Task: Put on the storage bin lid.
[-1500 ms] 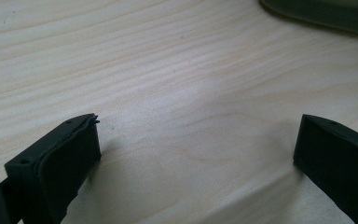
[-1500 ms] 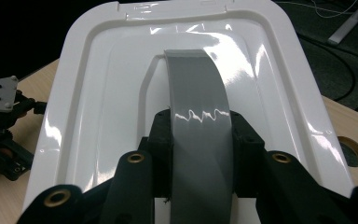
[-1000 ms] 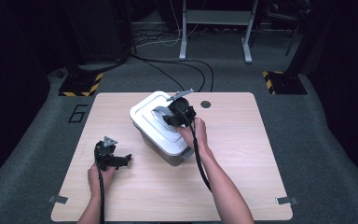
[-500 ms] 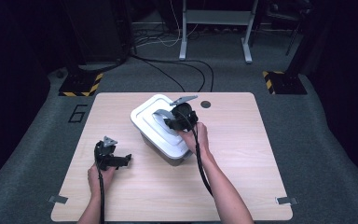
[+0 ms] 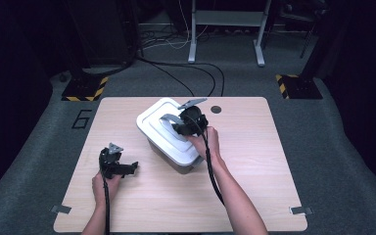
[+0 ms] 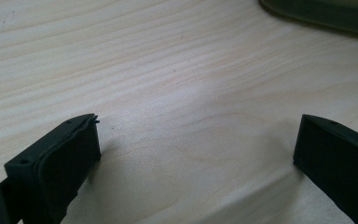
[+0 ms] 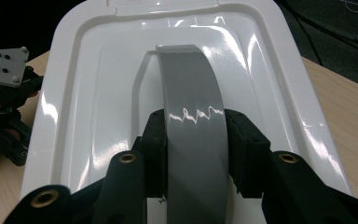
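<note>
A white-lidded storage box [image 5: 162,128] stands on the wooden table [image 5: 254,147], a little left of centre. Its grey arched handle [image 5: 168,118] lies along the lid [image 7: 98,93]. My right gripper [image 5: 178,128] reaches over the lid from the right, and its pads sit against both sides of the grey handle [image 7: 191,93]. This right gripper [image 7: 195,126] has just been opening slightly, with the handle still between its jaws. My left gripper [image 5: 129,168] rests low over the table to the left of the box. In its own view the left gripper [image 6: 198,140] is open above bare wood.
A dark round hole [image 5: 216,109] sits in the table behind the box. Cables [image 5: 196,68], a metal desk frame [image 5: 225,19] and hazard-striped feet [image 5: 85,88] lie on the floor beyond the far edge. The other gripper [image 7: 4,107] appears left of the lid in the right gripper view.
</note>
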The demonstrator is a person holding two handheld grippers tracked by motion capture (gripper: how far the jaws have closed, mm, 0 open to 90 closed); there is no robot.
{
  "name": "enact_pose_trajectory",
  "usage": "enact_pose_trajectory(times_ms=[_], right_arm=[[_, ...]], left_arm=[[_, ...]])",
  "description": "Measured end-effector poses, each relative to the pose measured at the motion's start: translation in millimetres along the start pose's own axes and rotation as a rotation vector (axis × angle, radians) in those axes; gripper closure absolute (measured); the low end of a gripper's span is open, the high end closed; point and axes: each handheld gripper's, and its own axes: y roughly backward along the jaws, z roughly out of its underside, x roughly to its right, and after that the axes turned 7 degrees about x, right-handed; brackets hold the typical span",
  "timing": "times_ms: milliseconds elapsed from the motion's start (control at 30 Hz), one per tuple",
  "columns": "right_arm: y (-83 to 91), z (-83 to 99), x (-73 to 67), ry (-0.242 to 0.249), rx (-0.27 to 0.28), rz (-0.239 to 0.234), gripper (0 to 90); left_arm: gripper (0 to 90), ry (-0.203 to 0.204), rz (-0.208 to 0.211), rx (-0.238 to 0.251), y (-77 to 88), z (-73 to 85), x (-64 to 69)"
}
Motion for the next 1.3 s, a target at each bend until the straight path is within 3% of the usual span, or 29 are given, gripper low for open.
enact_pose_trajectory(times_ms=[267,433,667,800,967,1300], right_arm=[[10.6,0.4,9.3,-0.047,0.020,0.001,43.2],[15.8,-0.1,12.2,-0.039,0.032,0.003,37.4],[34.5,-1.1,20.4,-0.047,0.032,0.043,14.4],[40.7,-0.4,23.8,-0.043,0.023,0.052,12.0],[63.1,6.6,31.3,-0.043,0.018,0.057,1.4],[89.1,27.5,53.2,-0.078,0.017,0.092,0.0]], left_arm=[[0.1,0.001,0.000,0.001,-0.1,0.0,0.1],[0.1,0.002,0.000,0.001,-0.1,0.0,0.1],[0.2,0.005,-0.001,0.004,-0.1,0.2,0.4],[0.2,0.001,0.000,-0.001,0.0,0.0,0.2],[0.2,-0.003,-0.003,0.001,-0.2,-0.2,0.1],[0.2,-0.002,-0.003,0.000,-0.1,-0.2,0.1]])
